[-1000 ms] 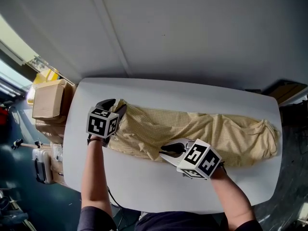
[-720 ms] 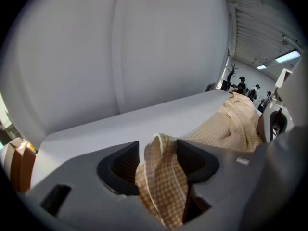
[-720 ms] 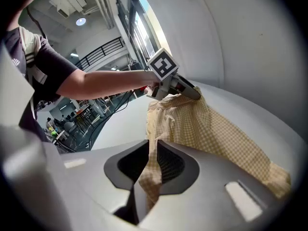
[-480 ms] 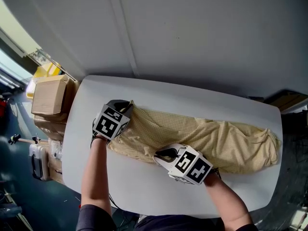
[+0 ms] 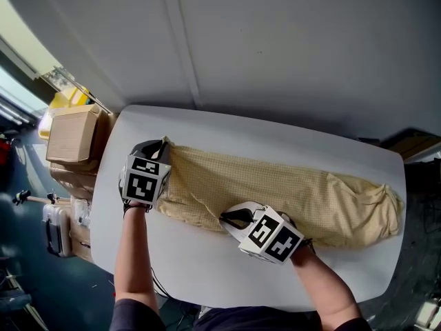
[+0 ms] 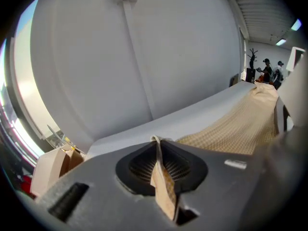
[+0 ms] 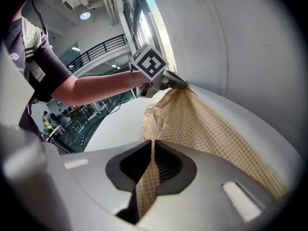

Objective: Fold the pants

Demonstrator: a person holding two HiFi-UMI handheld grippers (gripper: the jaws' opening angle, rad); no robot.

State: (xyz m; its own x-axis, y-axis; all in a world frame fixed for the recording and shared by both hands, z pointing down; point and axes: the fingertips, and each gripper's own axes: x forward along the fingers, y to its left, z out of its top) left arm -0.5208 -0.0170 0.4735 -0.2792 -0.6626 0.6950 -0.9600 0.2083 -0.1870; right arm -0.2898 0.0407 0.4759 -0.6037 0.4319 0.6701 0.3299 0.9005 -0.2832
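Yellow checked pants [image 5: 289, 195] lie lengthwise across the white table [image 5: 207, 267], stretching from the left end to the right edge. My left gripper [image 5: 162, 145] is at their far-left corner, and its jaws have just been closing; they are shut on the cloth, a fold [image 6: 163, 182] standing pinched between the pads. My right gripper [image 5: 229, 218] is at the near edge of the pants, mid-length; its jaws have also just been closing and grip a strip of the fabric [image 7: 148, 179]. The right gripper view shows the left gripper [image 7: 184, 85] holding the cloth taut at its corner.
A cardboard box [image 5: 69, 138] stands just off the table's left end, with a grey case [image 5: 58, 236] and other gear on the floor below it. A pale wall [image 5: 275, 47] rises behind the table. People [image 6: 267, 70] stand far off in the left gripper view.
Both grippers' jaws have closed on the pants. The left gripper swung in over the cloth's corner and then drew it back left, pulling the fabric flatter and straighter. The right gripper shifted left along the near edge.
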